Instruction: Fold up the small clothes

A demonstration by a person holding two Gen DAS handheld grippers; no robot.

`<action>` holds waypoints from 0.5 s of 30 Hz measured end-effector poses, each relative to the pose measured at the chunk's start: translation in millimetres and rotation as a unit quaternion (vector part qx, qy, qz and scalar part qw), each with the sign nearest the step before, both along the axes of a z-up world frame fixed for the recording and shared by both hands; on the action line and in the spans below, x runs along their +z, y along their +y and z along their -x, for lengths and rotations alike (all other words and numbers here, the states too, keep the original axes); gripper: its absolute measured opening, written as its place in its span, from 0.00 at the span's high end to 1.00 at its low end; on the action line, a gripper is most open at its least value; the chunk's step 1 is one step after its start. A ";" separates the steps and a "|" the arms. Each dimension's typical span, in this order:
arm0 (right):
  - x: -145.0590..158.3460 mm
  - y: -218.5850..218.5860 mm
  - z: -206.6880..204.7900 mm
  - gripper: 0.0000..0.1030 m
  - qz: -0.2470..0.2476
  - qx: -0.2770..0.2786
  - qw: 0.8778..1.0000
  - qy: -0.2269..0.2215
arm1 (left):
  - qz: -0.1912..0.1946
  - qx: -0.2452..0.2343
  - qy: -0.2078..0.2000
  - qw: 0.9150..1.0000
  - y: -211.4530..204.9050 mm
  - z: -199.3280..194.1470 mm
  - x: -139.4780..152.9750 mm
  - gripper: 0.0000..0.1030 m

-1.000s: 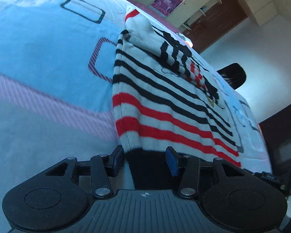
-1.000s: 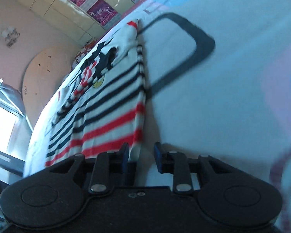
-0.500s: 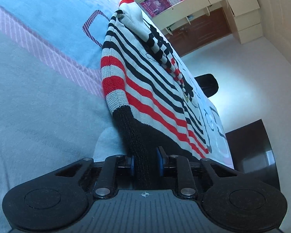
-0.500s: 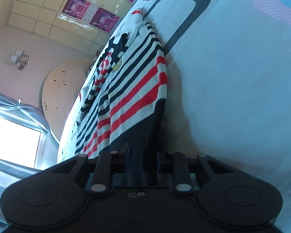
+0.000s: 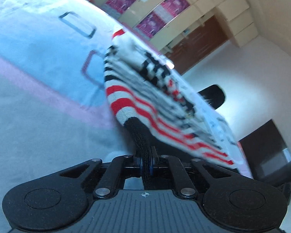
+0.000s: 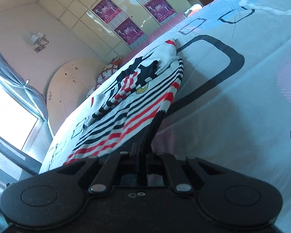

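Note:
A small knitted sweater (image 5: 145, 97) with white, black and red stripes and a black ribbed hem lies on a patterned bedsheet (image 5: 38, 62). My left gripper (image 5: 146, 160) is shut on the hem at the sweater's left corner, and the hem rises off the sheet between its pads. In the right wrist view the same sweater (image 6: 137, 101) stretches away, its sleeves folded across the body. My right gripper (image 6: 143, 155) is shut on the black hem at the right corner, lifting it so a shadow shows beneath.
The bedsheet (image 6: 232, 106) spreads wide on both outer sides of the sweater. Cream cupboards with purple posters (image 6: 126, 29) line the far wall. A round headboard (image 6: 67, 89) and a bright window (image 6: 7, 116) lie left in the right wrist view. A dark chair (image 5: 213, 95) stands past the bed.
Both grippers went from open around the hem corners to shut on them. The hem has lifted off the sheet at both corners.

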State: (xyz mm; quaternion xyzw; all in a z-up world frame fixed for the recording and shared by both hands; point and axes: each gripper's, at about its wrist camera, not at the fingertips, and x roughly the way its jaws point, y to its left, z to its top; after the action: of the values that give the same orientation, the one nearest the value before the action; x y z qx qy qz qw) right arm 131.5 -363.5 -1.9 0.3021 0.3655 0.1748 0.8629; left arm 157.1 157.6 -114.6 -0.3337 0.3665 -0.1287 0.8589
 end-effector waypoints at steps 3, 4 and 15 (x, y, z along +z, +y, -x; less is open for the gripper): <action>-37.8 1.3 -10.5 0.95 0.028 -0.007 0.997 0.066 | 0.009 0.009 0.015 1.000 0.4 2.6 -25.0 0.95; -50.6 -0.6 -11.3 0.94 0.018 -0.014 0.996 0.083 | 0.022 0.017 0.014 0.999 2.5 3.9 -28.0 0.95; -17.1 -3.8 -5.4 0.94 0.003 -0.040 0.999 0.014 | 0.009 0.048 -0.011 0.999 -9.7 -0.3 1.4 0.95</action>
State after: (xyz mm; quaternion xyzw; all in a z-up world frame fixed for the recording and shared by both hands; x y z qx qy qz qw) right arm 136.9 -367.3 -19.0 0.3163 0.3656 0.1348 0.8649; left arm 157.4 147.9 -113.1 -0.3570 0.3398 -0.0940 0.8650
